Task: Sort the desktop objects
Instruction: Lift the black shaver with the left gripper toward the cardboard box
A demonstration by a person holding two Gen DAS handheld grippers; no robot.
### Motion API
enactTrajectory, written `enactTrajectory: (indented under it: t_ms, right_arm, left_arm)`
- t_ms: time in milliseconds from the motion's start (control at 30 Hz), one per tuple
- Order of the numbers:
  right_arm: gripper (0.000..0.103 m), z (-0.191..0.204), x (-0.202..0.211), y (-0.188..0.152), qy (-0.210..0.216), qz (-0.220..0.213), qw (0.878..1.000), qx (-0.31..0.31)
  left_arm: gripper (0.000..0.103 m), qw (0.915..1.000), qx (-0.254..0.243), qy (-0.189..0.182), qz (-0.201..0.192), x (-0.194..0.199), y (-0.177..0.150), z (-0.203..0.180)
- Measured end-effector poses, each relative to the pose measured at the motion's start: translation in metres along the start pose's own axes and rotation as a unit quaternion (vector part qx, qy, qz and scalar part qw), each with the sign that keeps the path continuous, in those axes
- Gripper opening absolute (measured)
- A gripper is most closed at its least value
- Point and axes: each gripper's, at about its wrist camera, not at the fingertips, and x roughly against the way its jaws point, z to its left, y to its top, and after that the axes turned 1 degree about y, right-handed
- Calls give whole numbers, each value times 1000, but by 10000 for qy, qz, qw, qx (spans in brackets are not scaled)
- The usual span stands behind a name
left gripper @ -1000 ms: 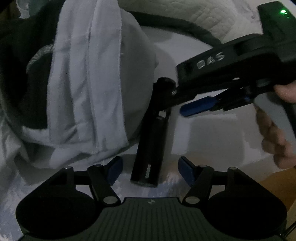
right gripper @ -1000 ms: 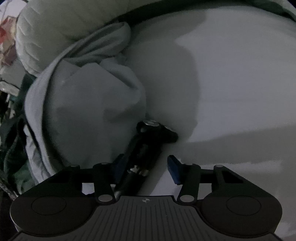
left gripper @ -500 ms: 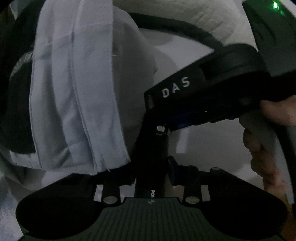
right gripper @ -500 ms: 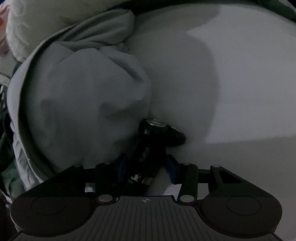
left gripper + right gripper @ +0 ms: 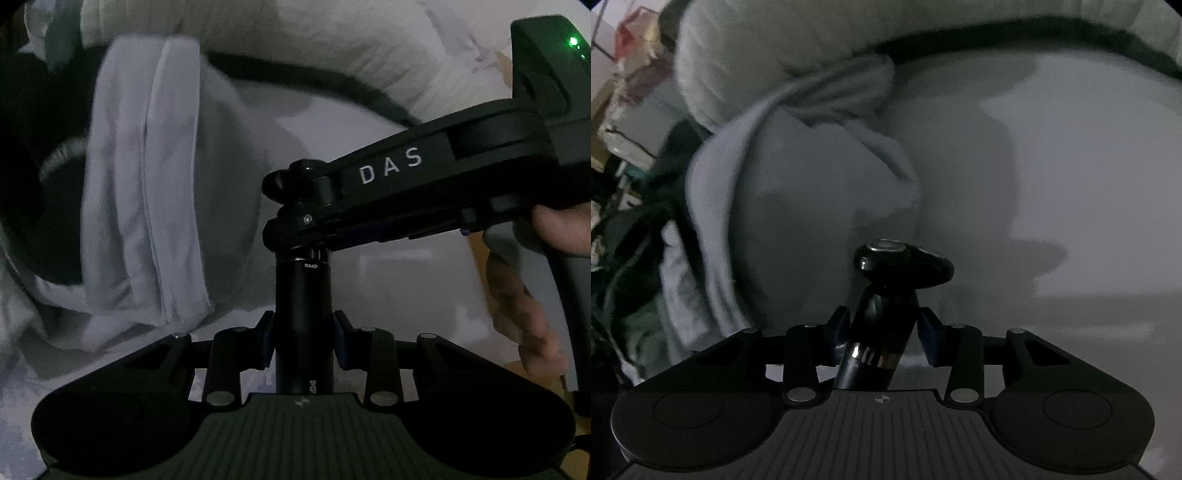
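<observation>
Black electric shaver (image 5: 304, 306) stands upright between both claws. The left claw (image 5: 303, 341) is closed on its lower body, blue pads (image 5: 266, 341) pressing each side. The right claw (image 5: 882, 334) grips it just under the round head (image 5: 903, 265). It is held above the pale surface (image 5: 1071, 184), beside a grey cloth (image 5: 147, 192). A hand (image 5: 517, 295) holds the right claw's handle.

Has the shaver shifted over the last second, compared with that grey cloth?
Yes. The shaver, lying tilted beside the grey cloth before, now stands upright, clear of it.
</observation>
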Motion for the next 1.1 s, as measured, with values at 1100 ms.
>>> enactTrajectory:
  t_ms: [1100]
  right_arm:
    - [43,112,274,-60,787,-1914,9703,1248]
  left_arm:
    - [34,9834,-608,-38,-1711,237,5,-126]
